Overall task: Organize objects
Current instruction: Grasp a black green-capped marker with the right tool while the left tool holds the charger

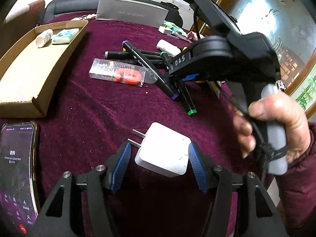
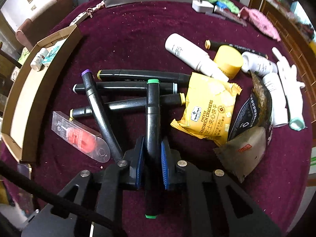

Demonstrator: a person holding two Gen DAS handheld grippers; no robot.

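Observation:
My left gripper [image 1: 160,154] has its blue pads around a white plug charger [image 1: 165,154] with its prongs pointing left; the right pad touches it, and a small gap shows at the left pad. My right gripper [image 2: 152,148] is shut on a black marker with green caps [image 2: 152,106], held along the fingers above a pile of black markers [image 2: 128,86]. In the left wrist view the right gripper [image 1: 177,75] hovers over the markers [image 1: 142,57]. A cardboard box [image 1: 23,75] at the left holds a small white bottle [image 1: 43,38] and a tissue pack [image 1: 65,36].
A clear pack with a red item [image 2: 79,136], a yellow cracker packet [image 2: 209,110], white bottles [image 2: 193,56], a yellow jar [image 2: 229,61] and dark snack packets [image 2: 250,118] lie on the maroon cloth [image 2: 138,39]. A phone [image 1: 16,169] lies at the left. A grey box [image 1: 132,12] stands behind.

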